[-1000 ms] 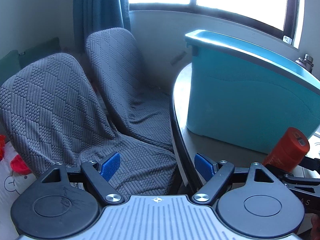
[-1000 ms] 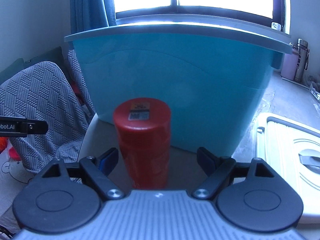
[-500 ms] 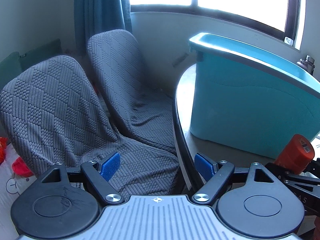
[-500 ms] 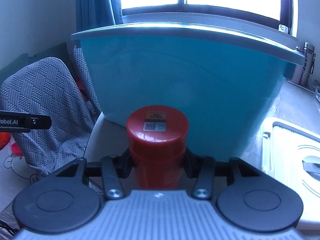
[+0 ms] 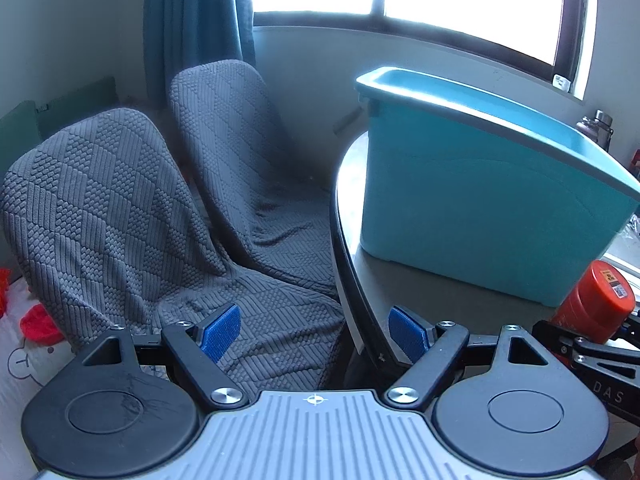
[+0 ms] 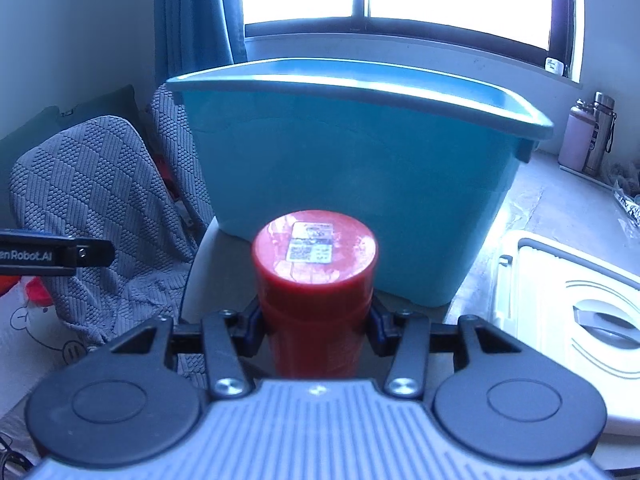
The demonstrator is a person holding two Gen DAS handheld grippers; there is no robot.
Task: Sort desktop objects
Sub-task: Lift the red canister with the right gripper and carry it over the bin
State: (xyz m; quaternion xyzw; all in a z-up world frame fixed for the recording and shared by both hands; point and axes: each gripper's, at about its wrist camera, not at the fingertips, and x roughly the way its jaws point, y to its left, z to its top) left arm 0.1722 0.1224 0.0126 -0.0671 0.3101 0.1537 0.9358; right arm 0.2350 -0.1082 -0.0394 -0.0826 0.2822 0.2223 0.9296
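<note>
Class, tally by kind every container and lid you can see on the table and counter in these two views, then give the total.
Red canister, held in the right claw: 1
Teal bin: 1
White lid: 1
Drink bottles: 2
Total: 5

The left gripper (image 5: 316, 330) is showing a ribbed grey body with a small crosshair mark, two round black discs, black linkage arms with silver screws and triangular cut-outs, and blue textured pads (image 5: 220, 328) on its fingers. One disc is looking scratched. The right gripper (image 6: 316, 320) is displaying the same grey ribbing, black discs, silver screws and dark blue pads (image 6: 252, 322). White lettering is reading "Robot.AI" along a black side bar.
</note>
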